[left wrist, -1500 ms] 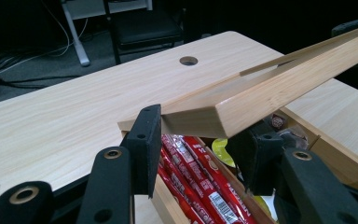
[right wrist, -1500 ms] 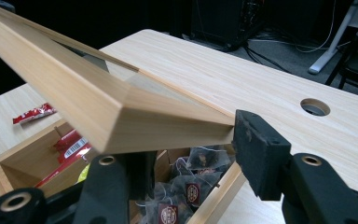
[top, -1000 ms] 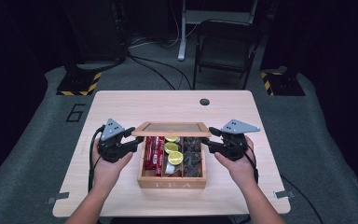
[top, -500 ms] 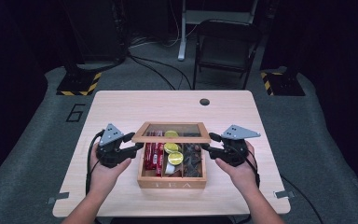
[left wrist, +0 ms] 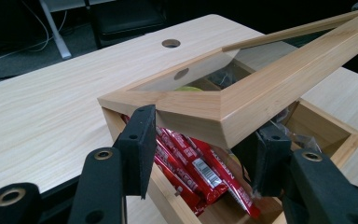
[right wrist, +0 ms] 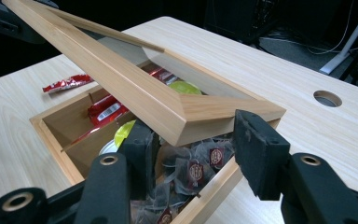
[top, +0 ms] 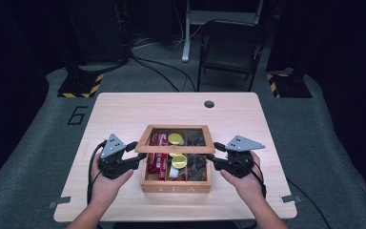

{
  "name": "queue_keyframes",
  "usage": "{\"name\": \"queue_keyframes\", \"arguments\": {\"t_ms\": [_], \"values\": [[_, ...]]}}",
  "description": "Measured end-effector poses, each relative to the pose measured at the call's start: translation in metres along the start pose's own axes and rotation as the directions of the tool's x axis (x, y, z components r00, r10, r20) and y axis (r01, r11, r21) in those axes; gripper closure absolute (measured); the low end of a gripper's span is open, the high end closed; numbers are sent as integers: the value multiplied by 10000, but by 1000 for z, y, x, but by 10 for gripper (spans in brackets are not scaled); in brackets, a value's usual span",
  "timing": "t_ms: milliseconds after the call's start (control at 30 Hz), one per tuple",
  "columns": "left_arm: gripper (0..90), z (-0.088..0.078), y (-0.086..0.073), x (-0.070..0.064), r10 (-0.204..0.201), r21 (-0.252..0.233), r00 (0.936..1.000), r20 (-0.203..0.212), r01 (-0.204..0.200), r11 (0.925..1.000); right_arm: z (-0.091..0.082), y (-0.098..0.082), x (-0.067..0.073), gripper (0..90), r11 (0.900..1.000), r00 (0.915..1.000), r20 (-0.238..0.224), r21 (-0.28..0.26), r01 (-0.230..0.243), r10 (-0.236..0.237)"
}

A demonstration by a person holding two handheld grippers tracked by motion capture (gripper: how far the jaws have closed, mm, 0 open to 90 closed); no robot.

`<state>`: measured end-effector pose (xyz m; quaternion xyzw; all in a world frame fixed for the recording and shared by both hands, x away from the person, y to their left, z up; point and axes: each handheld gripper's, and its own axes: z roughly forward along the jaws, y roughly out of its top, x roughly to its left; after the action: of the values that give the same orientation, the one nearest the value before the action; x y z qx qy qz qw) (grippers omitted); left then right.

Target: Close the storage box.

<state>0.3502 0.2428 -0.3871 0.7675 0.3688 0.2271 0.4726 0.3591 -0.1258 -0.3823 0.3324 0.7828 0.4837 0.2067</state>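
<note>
A wooden tea box [top: 176, 183] sits near the front edge of a pale wooden table [top: 124, 109], its glass-paned lid [top: 176, 143] raised at a slant above the open compartments, hinged along the far side. The left gripper [top: 137, 153] grips the lid's left near corner, one black pad on the frame's outer side face and the other under it; its jaws have just been opening slightly, the frame between them. The right gripper [top: 214, 156] holds the right near corner the same way, jaws part-closed around the frame. Inside lie red sachets [left wrist: 200, 168] at left, yellow-green round packets [top: 177, 150] in the middle and dark tea bags [right wrist: 196, 170] at right. A dark chair [top: 231, 47] stands beyond the table.
</note>
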Motion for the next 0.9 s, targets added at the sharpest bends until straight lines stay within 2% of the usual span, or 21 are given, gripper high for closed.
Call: {"name": "queue_keyframes", "arguments": {"t_ms": [267, 300, 633, 900], "values": [[495, -1, -8, -4, 118, 102, 9999, -17, -118, 9999, -4, -6, 6, 506, 9998, 9999, -1, 160, 150, -150], [495, -2, -9, -4, 96, 125, 10000, 11, -96, 9999, -4, -8, 6, 507, 9992, 9994, -44, 210, 353, -352], [495, -1, -23, -8, 127, 291, 9999, 118, -130, 9995, -4, -21, 11, 504, 9993, 10000, -88, 383, -13, 16], [497, 1, -39, -13, 156, 518, 9997, 169, -165, 9985, -3, -35, 16, 505, 9976, 9998, -199, 692, 95, -82]]}}
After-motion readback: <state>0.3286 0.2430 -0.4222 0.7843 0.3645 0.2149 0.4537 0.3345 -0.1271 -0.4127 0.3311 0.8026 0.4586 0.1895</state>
